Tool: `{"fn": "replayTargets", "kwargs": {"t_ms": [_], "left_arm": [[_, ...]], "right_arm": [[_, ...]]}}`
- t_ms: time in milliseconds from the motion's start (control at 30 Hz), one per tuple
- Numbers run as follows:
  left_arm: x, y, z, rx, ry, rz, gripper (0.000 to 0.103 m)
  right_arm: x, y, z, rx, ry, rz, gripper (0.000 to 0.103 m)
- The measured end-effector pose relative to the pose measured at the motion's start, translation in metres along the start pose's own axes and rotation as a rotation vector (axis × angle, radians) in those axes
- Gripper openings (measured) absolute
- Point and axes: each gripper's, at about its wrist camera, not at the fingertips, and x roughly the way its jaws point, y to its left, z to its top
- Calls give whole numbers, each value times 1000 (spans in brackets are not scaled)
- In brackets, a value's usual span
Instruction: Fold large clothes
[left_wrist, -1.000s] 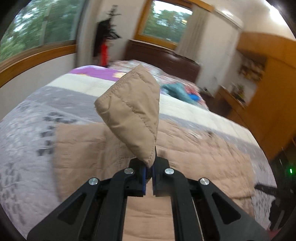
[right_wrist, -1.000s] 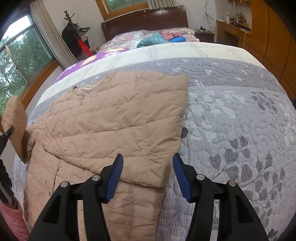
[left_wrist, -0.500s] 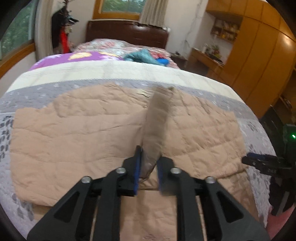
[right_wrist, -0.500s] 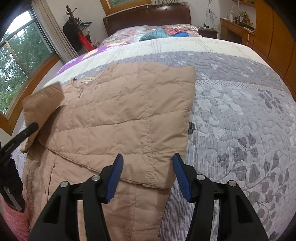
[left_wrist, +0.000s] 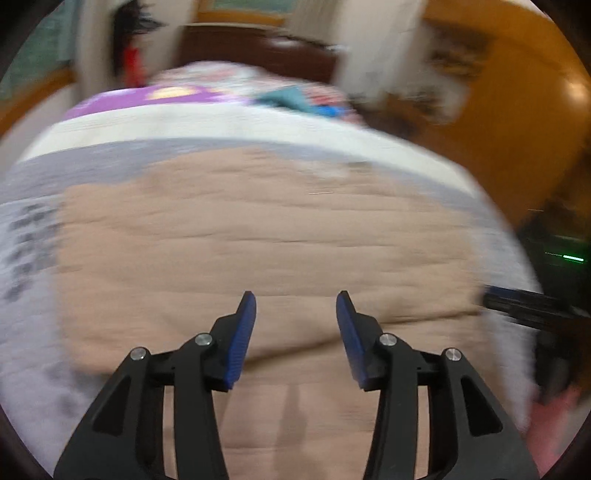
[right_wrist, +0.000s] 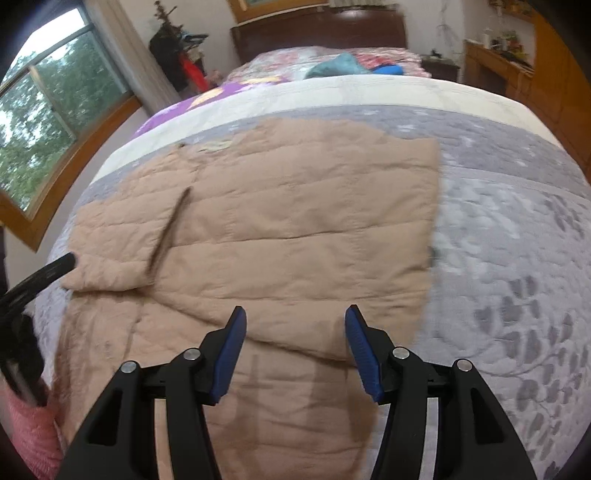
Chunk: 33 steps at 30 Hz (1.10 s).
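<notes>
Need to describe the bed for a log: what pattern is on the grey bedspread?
Darker grey leaf-and-vine print on the bedspread, clearest in the right wrist view.

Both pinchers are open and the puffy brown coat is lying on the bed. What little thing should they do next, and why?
Probably lower the right gripper and pinch the folded edge of the tan jacket just ahead of it. Both sleeves look folded in across the body, the left gripper is open and empty, and the bottom part lies unfolded toward the camera, so the next fold likely begins at this near end.
</notes>
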Motion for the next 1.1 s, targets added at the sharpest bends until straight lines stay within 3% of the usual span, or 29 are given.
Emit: {"fn": "replayTargets", "kwargs": {"t_ms": [67,233,533,667,800,933,1100], "left_arm": [[13,16,1,-29,44,81,43],[62,35,-4,-101,159,60,43],[57,35,-2,-139,121,55,43],[43,30,-1,-120,81,78,43],[33,30,0,-98,46,114,43],[17,32,3,-88,5,122,43],[-1,36,10,-84,-58,137,43]], "right_arm": [[4,17,4,-30,19,5,56],[23,55,16,-78,95,39,55],[45,104,40,-98,156,106,53],[67,117,48,-90,196,116,42],[84,125,49,-88,220,147,14],[76,117,48,-84,189,169,9],[30,89,50,-79,78,139,8]]}}
